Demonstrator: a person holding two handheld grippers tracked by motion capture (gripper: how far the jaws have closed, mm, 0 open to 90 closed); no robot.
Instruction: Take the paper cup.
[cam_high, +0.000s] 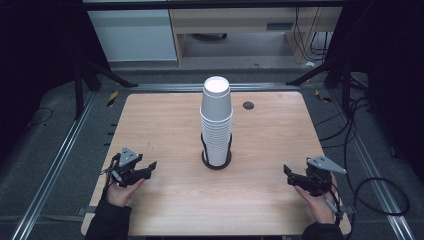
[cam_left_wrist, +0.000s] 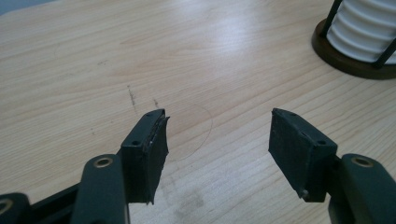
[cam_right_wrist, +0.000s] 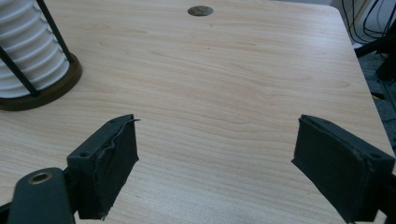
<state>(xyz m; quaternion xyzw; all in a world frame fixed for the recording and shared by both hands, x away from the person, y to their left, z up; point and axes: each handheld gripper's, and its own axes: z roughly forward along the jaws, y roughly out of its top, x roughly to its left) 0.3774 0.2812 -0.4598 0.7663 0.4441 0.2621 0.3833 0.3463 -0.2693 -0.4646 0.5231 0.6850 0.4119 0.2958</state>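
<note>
wooden table (cam_high: 165, 120), cup holder (cam_high: 216, 163) at centre

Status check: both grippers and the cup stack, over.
Left gripper and right gripper open, empty, low over table. Cup stack upright in holder, untouched, centred between them. Nothing in the way.

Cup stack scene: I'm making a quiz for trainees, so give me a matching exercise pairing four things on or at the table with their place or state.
Things:
1. cup stack
2. left claw
3. right claw
4. round dark cap

Places or states:
A. set in the tabletop, far side, right of the stack
B. upright in a dark holder at the table's middle
C. near edge, at the left of the high view, jaws apart with nothing between them
D. near edge, at the right of the high view, jaws apart with nothing between them

Pairs: 1-B, 2-C, 3-D, 4-A
</note>
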